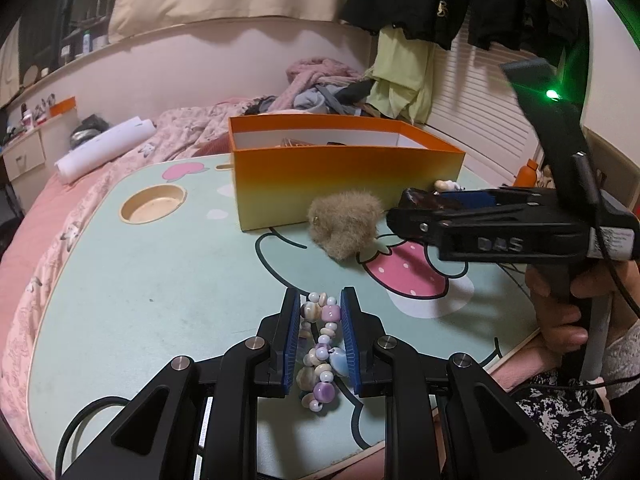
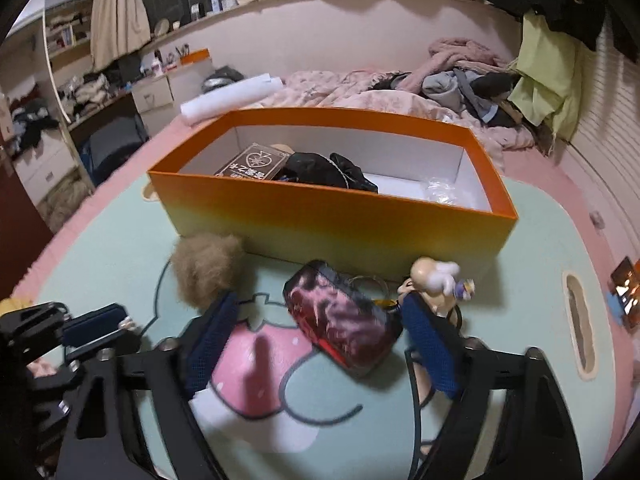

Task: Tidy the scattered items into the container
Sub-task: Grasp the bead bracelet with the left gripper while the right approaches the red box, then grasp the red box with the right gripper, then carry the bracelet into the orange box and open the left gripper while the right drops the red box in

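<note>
My left gripper is shut on a bracelet of shell and purple beads, low over the mint-green lap table. My right gripper stands open around a glossy dark red pouch that lies on the table; neither pad touches it. In the left wrist view, that right gripper reaches in from the right, held by a hand. A fluffy brown pompom and a small figurine keychain lie in front of the orange box. The box holds a dark card case, a black item and clear plastic.
The lap table rests on a pink bed with a round cup recess at its far left. A white paper roll, heaped clothes and hanging garments lie beyond the box. A slatted wall runs along the right.
</note>
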A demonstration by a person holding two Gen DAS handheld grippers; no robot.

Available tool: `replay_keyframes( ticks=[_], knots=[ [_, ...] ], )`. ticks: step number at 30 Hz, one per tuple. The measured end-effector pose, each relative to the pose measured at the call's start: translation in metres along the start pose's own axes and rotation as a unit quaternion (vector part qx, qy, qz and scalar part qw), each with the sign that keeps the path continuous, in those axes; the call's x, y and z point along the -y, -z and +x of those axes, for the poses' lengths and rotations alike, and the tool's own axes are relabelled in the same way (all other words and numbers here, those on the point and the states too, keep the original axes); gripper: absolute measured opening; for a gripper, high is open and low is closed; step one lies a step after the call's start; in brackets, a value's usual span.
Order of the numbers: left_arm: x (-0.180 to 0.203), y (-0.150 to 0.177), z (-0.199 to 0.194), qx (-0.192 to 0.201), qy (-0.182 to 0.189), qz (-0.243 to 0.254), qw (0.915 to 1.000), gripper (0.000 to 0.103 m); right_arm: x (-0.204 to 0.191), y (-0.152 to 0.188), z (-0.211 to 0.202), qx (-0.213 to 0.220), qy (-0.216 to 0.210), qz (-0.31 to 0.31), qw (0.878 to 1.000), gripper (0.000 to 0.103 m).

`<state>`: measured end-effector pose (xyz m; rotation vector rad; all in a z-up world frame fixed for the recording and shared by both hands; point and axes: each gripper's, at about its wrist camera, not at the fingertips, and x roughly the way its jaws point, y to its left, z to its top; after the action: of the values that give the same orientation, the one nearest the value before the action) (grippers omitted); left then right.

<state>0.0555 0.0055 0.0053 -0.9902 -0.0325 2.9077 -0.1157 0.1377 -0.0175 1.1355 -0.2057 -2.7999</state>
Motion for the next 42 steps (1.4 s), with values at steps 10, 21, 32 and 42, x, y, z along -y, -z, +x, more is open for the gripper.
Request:
replay_keyframes(
  ticks=[10, 21, 32, 42],
  knots=[
    [0.000, 0.000, 0.000, 0.000, 0.001, 0.000, 1.0000, 0.019, -0.015, 0.018, -0.011, -0.008, -0.042, -0.036, 0.998, 0.054],
    [0.003, 0.002, -0.001, 0.000, 0.000, 0.003, 1.0000, 0.019, -0.017, 0.002, 0.000, -0.001, -0.018, -0.033, 0.999, 0.054],
    [0.005, -0.008, -0.009, 0.014, 0.002, 0.008, 0.9999, 0.019, -0.005, 0.009, -0.017, 0.014, -0.021, 0.003, 1.000, 0.029],
    [0.008, -0.072, -0.027, 0.055, 0.033, 0.018, 0.9978, 0.019, -0.004, -0.023, -0.043, 0.060, -0.007, 0.001, 0.998, 0.029]
  ],
)
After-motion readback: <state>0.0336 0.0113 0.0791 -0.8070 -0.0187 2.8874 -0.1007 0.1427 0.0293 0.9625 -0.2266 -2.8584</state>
